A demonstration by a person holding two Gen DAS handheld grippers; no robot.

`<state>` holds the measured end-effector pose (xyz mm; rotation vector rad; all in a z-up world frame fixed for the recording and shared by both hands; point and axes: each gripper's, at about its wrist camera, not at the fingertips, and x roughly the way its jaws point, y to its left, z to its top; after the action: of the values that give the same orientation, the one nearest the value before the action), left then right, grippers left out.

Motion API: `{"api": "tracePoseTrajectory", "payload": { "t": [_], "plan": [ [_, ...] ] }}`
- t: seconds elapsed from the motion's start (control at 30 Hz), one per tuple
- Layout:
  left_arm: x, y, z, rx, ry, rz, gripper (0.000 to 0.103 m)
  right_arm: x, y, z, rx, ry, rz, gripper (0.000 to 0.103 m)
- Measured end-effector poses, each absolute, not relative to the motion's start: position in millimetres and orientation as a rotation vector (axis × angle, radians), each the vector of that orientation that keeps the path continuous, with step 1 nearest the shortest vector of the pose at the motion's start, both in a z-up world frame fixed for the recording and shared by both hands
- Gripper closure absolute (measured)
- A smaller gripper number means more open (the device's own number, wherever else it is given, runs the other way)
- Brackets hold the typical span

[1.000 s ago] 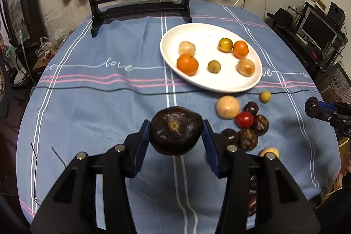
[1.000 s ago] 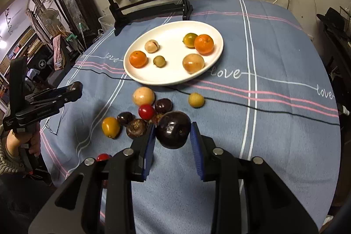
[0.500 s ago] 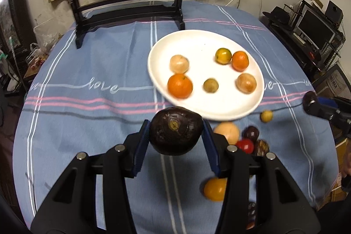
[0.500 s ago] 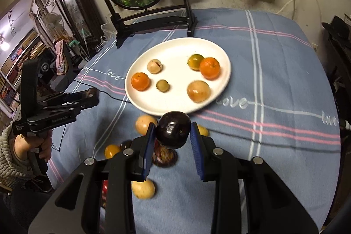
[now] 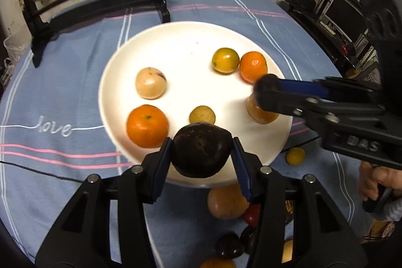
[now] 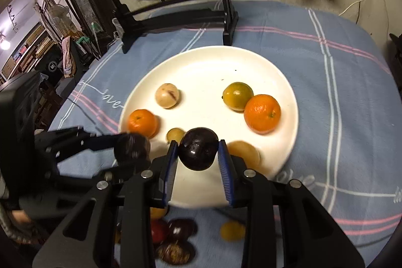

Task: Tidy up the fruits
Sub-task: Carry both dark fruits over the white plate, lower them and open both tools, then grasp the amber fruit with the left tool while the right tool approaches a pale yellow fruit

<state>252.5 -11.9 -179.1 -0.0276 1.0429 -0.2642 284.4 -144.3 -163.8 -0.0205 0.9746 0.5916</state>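
claws (image 5: 202, 155) (image 6: 198, 153) | now over plate (image 5: 191, 42) | fruits still gripped

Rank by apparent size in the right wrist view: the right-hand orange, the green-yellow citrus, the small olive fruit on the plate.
1. Right-hand orange
2. Green-yellow citrus
3. Small olive fruit, partly hidden but clearly smallest

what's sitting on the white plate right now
On the white plate: two oranges, a green-yellow citrus, a pale round fruit, a small yellowish one. The grippers partly cover a tan fruit.
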Motion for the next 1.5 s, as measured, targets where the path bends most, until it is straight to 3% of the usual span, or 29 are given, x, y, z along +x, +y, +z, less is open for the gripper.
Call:
{"api": "tracePoseTrajectory", "payload": {
  "t": [0.1, 0.2, 0.27, 0.3, 0.6, 0.93, 1.37, 1.5],
  "plan": [
    [257, -14, -187, -0.031, 1.058, -0.274, 0.054, 297, -140, -176, 0.003, 1.019, 0.613, 0.069],
    [258, -15, -188, -0.034, 1.051, -0.271, 0.043, 303, -142, -179, 0.04, 1.025, 0.601, 0.068],
    [257, -14, -186, -0.03, 1.04, -0.26, 0.037, 300, -146, -174, 0.061, 0.999, 0.587, 0.055],
    [256, -13, -185, -0.027, 1.035, -0.253, 0.035, 297, -148, -170, 0.058, 0.979, 0.574, 0.04],
    [210, 18, -167, -0.076, 1.011, -0.174, 0.023, 222, -181, -148, 0.12, 0.933, 0.538, 0.038],
    [121, 14, -182, 0.0, 1.076, -0.254, 0.023, 143, -223, -157, 0.119, 0.995, 0.459, 0.038],
    [118, 1, -205, 0.011, 1.088, -0.257, 0.024, 109, -253, -141, 0.106, 0.967, 0.359, 0.036],
    [119, -2, -213, 0.015, 1.104, -0.261, 0.037, 105, -258, -141, 0.108, 0.966, 0.351, 0.036]
  ]
}}
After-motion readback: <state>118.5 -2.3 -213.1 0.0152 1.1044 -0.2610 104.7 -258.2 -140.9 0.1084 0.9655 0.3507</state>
